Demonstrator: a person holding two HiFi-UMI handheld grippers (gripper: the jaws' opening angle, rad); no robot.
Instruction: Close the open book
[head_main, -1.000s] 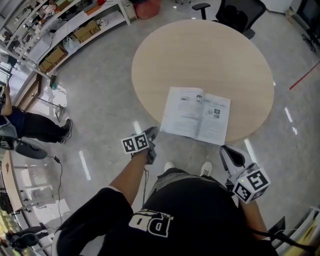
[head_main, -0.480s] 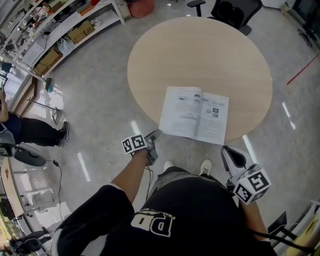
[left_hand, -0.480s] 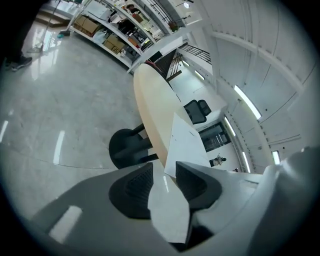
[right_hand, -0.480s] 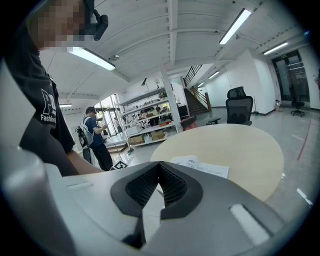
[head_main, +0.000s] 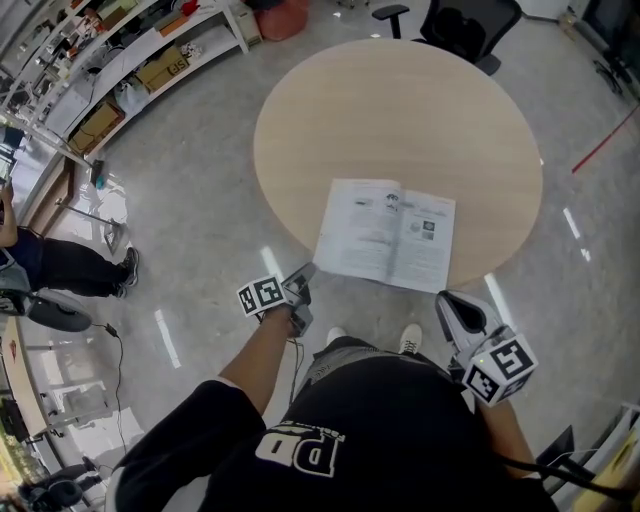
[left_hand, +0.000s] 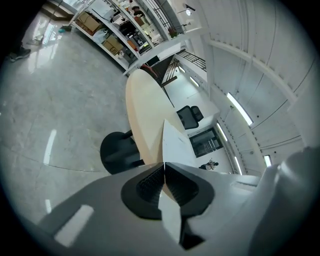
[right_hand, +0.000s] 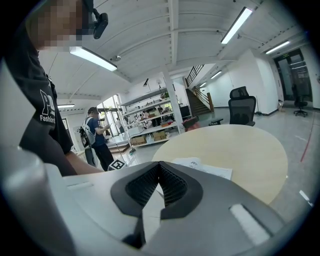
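On round table (head_main: 400, 110), open book (head_main: 385, 232) — print unreadable, left gripper (head_main: 303, 272) fingers (left_hand: 145, 184) closing empty, right gripper (head_main: 447, 300) fingers (right_hand: 142, 189) together.

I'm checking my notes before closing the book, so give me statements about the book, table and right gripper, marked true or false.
The book lies open on the round table. True.
The book sits at the table's far edge. False: it lies by the near edge.
The right gripper has its jaws together, empty. True.
The black chair stands on the table's near side. False: it stands beyond the far side.
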